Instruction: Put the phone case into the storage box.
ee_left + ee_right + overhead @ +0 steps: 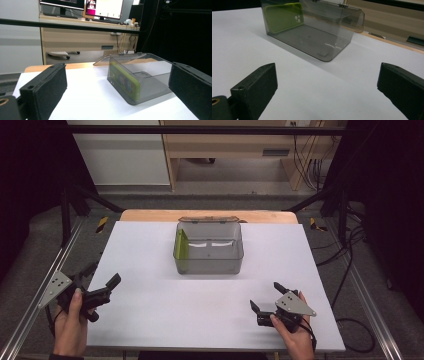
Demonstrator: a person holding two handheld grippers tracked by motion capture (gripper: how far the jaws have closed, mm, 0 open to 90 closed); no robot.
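On the white table (165,320), toward its far edge and about midway across, stands a clear grey plastic box (209,249) with its hinged lid (208,220) swung back behind it. Inside the box a lime-green phone case (181,250) stands on edge, leaning against the box's left wall as the high view shows it; the right gripper view shows the case's camera cut-outs through the wall (282,17), and the left gripper view shows it tilted against the near wall (124,81). The left gripper (102,276) is held in the person's left hand (70,325) near the table's left front corner, its jaws spread wide with nothing between them, pointing toward the box from well apart. The right gripper (266,296) is held in the right hand (295,335) near the right front of the table, its jaws likewise wide open and holding nothing, also well apart from the box. Beyond the table stands a wooden desk (82,37) with monitors (103,8) on it.
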